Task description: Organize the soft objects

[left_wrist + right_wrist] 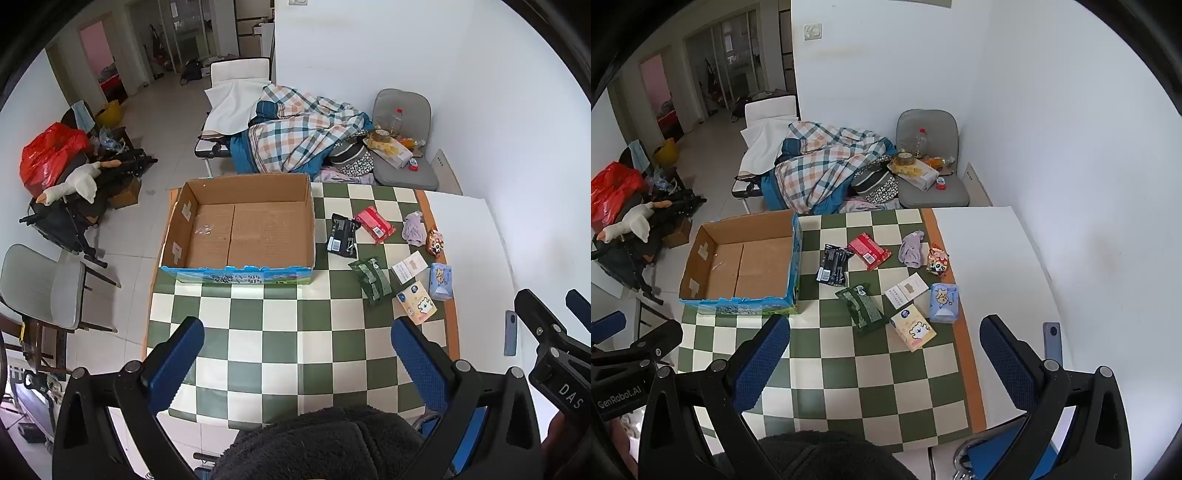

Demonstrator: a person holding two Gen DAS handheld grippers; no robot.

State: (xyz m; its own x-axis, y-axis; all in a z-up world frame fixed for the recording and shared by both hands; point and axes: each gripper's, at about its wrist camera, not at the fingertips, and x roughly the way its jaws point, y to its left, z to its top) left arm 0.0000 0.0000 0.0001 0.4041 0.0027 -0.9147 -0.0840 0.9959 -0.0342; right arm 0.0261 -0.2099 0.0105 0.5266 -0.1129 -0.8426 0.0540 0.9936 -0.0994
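Observation:
An empty cardboard box stands at the far left of the checked table; it also shows in the right wrist view. To its right lie several soft packs: a black pack, a red pack, a green pack, a lilac cloth, a blue tissue pack and a cream tissue pack. My left gripper is open and empty above the table's near part. My right gripper is open and empty, high above the table, nearer than the packs.
A phone lies on the white board right of the cloth. A grey chair with clutter and a checked blanket stand behind the table. Another chair stands left of it.

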